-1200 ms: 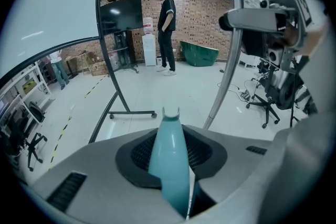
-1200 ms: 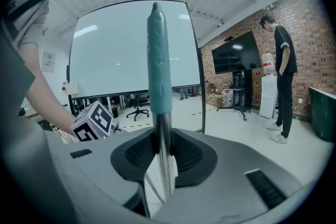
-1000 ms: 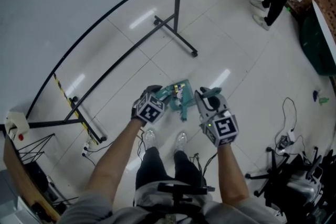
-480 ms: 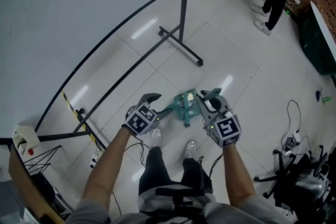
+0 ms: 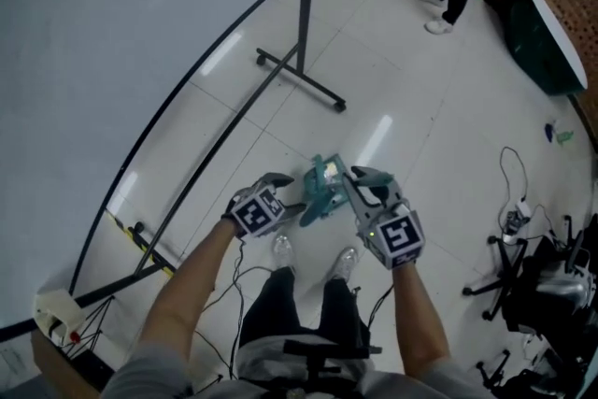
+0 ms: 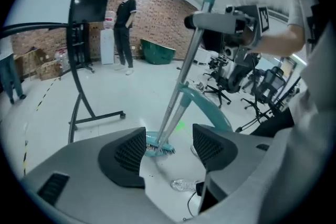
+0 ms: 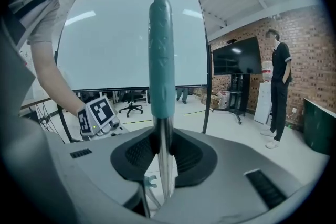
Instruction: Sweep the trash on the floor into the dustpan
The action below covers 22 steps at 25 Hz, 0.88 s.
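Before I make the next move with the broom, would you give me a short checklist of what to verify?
1. Right gripper clamped on the broom handle: ok.
2. Left gripper holding the dustpan: not ok. Its jaws have just been opening, stand wide, and nothing is pressed between them.
3. Dustpan within reach: ok, it sits between both grippers in the head view.
4. Trash located: cannot tell, too small to make out.
5. Bystander clear of the sweep: ok, standing far across the room.
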{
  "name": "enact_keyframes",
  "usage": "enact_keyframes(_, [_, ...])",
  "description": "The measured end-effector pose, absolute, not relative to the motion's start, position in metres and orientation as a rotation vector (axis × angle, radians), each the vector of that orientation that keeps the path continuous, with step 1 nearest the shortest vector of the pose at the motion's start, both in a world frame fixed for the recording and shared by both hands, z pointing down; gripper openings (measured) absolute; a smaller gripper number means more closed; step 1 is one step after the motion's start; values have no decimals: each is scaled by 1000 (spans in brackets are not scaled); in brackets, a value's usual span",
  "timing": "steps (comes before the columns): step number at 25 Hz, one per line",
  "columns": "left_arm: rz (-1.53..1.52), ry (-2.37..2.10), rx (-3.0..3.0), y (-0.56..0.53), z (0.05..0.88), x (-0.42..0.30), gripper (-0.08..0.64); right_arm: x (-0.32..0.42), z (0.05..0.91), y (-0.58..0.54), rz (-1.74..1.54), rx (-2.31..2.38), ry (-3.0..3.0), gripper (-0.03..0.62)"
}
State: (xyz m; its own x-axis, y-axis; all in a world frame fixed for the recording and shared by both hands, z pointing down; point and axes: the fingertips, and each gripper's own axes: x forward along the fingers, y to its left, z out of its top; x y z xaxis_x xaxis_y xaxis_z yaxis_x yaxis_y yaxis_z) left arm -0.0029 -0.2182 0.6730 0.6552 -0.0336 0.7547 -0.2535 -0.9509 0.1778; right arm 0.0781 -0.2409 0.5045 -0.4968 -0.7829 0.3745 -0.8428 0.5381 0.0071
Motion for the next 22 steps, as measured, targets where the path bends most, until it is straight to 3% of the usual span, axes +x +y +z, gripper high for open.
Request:
enact_keyframes(16, [1198,512,2889,-195,696,86,276,66,497,-232,360,1435,-2514,78])
enact_keyframes(22, [1165,756,2888,-175,691,90,233,70,494,-222,404,1471,-2563,81])
